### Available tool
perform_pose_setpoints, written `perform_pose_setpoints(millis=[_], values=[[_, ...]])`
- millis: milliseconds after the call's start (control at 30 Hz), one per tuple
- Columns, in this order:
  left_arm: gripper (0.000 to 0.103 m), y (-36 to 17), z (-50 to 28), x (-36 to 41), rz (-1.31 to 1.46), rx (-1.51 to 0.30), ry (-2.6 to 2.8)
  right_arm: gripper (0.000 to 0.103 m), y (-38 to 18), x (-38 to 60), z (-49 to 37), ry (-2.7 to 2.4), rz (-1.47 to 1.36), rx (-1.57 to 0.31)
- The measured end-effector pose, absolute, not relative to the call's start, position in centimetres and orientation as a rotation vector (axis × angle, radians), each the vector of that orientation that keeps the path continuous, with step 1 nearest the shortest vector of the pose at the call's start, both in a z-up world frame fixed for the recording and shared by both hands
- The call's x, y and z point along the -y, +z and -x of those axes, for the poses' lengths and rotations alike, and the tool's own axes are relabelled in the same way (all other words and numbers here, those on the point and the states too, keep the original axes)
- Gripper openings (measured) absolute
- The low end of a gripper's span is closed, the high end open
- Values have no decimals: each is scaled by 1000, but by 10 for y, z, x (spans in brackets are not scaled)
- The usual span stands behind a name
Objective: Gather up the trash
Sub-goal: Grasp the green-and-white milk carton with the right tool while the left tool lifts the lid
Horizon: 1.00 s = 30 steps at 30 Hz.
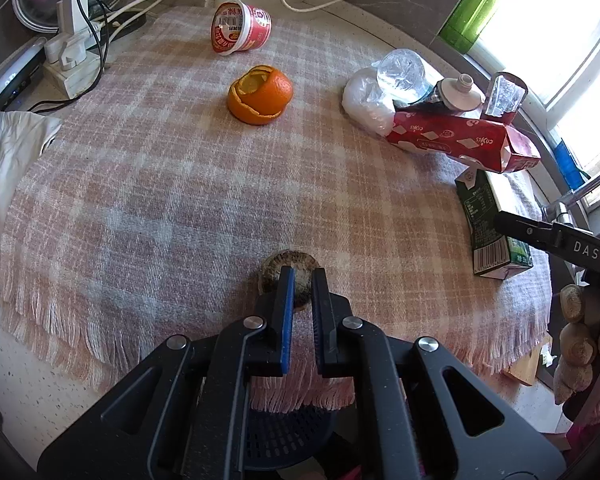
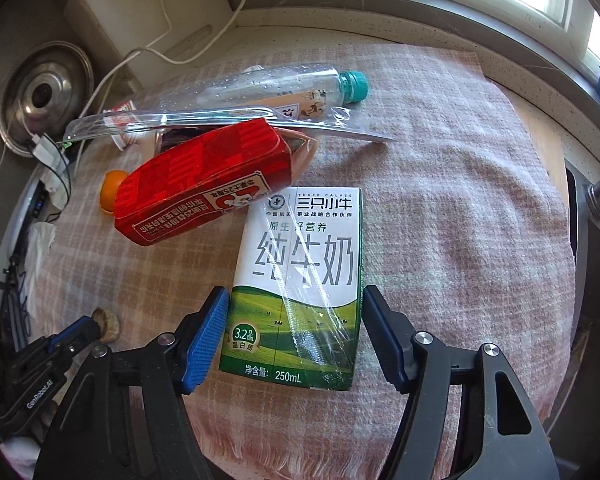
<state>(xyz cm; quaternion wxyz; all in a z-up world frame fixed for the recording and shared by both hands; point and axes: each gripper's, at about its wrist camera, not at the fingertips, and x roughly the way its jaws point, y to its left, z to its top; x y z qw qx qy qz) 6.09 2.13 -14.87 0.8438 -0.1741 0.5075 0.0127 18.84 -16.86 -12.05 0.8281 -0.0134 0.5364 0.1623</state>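
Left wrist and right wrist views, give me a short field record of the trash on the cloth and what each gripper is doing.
surface: plaid cloth
left gripper: shut on brown shell piece
right gripper: open, fingers either side of milk carton
far pile: red carton, clear bottle
loose items: orange peel, red cup on its side

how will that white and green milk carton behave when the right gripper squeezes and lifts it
The milk carton lies flat between the right gripper pads, so it probably won't roll or tip. If it is empty trash, it should be light, and its thin card walls may dent under a firm squeeze. The glossy print and the clear wrapped straw could make it slightly slippery.
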Motion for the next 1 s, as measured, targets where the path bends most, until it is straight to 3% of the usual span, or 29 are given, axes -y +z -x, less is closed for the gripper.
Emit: perform_pose_setpoints(millis=[67, 133, 200, 267, 433, 467, 500, 600, 1000], values=[[8, -148, -60, -21, 359, -1065, 30, 67, -120, 172, -187, 341, 27, -1136], [21, -147, -60, -21, 366, -1062, 22, 67, -120, 172, -186, 340, 35, -1134], [62, -144, -60, -19, 344, -1054, 41, 67, -119, 172, -184, 340, 38, -1132], [69, -141, -59, -16, 308, -1034, 64, 67, -119, 173, -184, 340, 39, -1130], [69, -152, -62, -16, 266, -1060, 95, 67, -117, 176, -182, 337, 41, -1127], [62, -155, -63, -16, 255, -1065, 99, 67, -117, 177, -181, 337, 42, -1126], [48, -159, -63, -15, 245, -1075, 103, 67, -117, 177, -180, 335, 45, -1125], [35, -161, -62, -14, 253, -1064, 72, 67, -117, 178, -180, 335, 56, -1126], [35, -142, -55, -24, 319, -1023, 52, 67, -111, 203, -163, 324, 82, -1118]])
